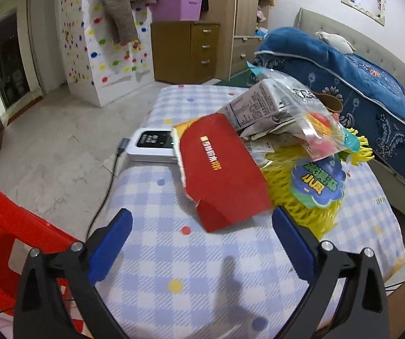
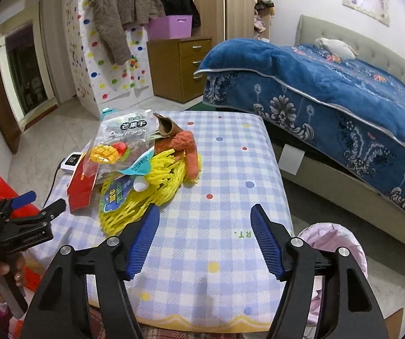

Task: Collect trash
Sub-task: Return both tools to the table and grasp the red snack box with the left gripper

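A pile of trash lies on the checked tablecloth: a torn red card sleeve, a crushed carton, a clear dried-mango bag, yellow foam fruit netting, a blue-green snack wrapper and orange foam pieces. My left gripper is open and empty, its fingers on either side of the red sleeve's near corner. My right gripper is open and empty above bare cloth, just right of the netting. The left gripper also shows in the right wrist view.
A pink-lined trash bin stands by the table's near right corner. A white device with a cable lies on the table's left edge. A red plastic chair is at the left, a blue-covered bed at the right.
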